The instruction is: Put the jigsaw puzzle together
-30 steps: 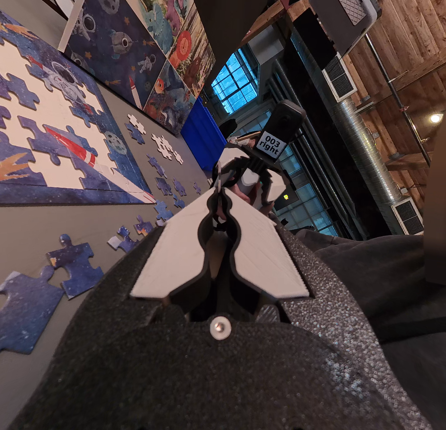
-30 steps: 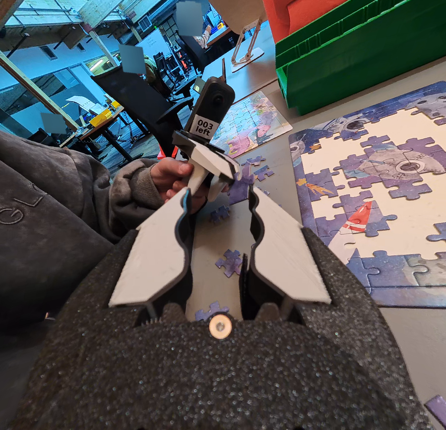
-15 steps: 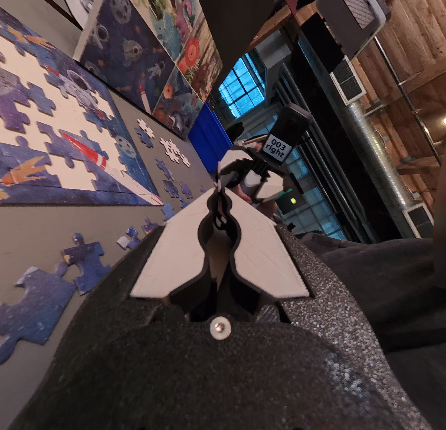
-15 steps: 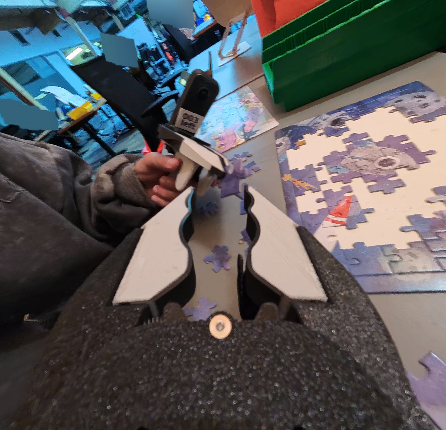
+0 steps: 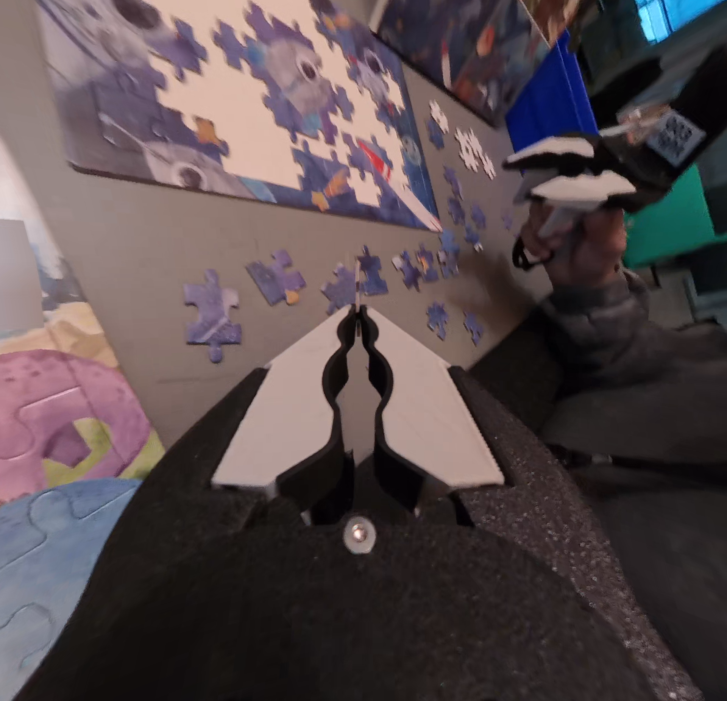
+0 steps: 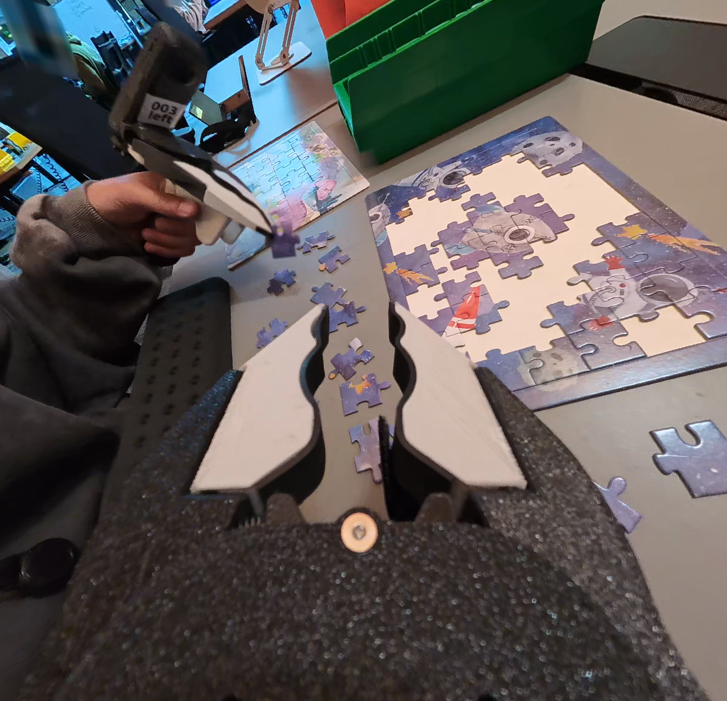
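A half-filled space jigsaw puzzle point(image 6: 523, 273) lies in its tray on the grey table; it also shows in the left wrist view point(image 5: 251, 103). Several loose blue pieces point(image 6: 364, 391) lie left of it. My left gripper point(image 5: 357, 311) is shut on a blue puzzle piece point(image 5: 357, 288), seen edge-on; in the right wrist view point(image 6: 271, 229) the piece point(image 6: 284, 242) hangs from its tips above the table. My right gripper point(image 6: 358, 308) is open and empty above the loose pieces; in the left wrist view it point(image 5: 523, 178) shows at the right.
A green bin point(image 6: 452, 56) stands behind the puzzle. A finished pastel puzzle point(image 6: 299, 174) lies at the far left. A puzzle box point(image 5: 464, 37) stands beyond the tray. A larger loose piece point(image 6: 696, 458) lies at the near right. A person's sleeve point(image 6: 71, 288) is at the left.
My left gripper has swung down and toward the table with the piece still held. My right gripper has drawn apart from it and now points at the loose pieces.
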`<state>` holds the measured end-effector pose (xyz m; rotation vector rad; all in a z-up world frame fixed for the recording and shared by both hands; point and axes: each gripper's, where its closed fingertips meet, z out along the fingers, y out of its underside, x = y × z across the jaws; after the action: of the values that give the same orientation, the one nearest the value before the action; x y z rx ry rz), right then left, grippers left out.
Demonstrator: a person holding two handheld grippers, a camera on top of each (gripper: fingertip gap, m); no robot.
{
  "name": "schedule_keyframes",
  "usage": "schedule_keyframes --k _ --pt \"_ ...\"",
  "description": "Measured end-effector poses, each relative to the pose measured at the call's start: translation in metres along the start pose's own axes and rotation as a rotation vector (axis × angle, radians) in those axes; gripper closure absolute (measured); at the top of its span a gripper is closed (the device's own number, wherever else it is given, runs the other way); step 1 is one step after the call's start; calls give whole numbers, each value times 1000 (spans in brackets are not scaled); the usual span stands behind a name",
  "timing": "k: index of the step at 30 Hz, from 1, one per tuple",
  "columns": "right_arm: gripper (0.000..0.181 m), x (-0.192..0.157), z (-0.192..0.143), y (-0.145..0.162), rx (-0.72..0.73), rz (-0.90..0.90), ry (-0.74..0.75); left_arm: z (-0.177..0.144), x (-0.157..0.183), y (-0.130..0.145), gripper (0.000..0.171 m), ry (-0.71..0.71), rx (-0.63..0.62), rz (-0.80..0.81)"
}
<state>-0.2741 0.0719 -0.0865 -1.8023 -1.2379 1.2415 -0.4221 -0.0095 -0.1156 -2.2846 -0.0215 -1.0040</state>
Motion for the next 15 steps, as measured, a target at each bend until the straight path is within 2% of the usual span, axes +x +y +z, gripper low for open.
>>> schedule_keyframes --k 5,9,12,15 --pt "151 1 -1 1 -8 -4 4 14 10 30 170 60 -161 29" --pt "151 0 -1 2 -13 1 -1 11 16 52 170 63 -264 121" --pt "151 -1 -1 2 -16 -6 -3 4 11 48 170 42 -244 114" --pt "151 -2 0 3 -23 -7 -6 0 -3 27 170 14 -134 33"
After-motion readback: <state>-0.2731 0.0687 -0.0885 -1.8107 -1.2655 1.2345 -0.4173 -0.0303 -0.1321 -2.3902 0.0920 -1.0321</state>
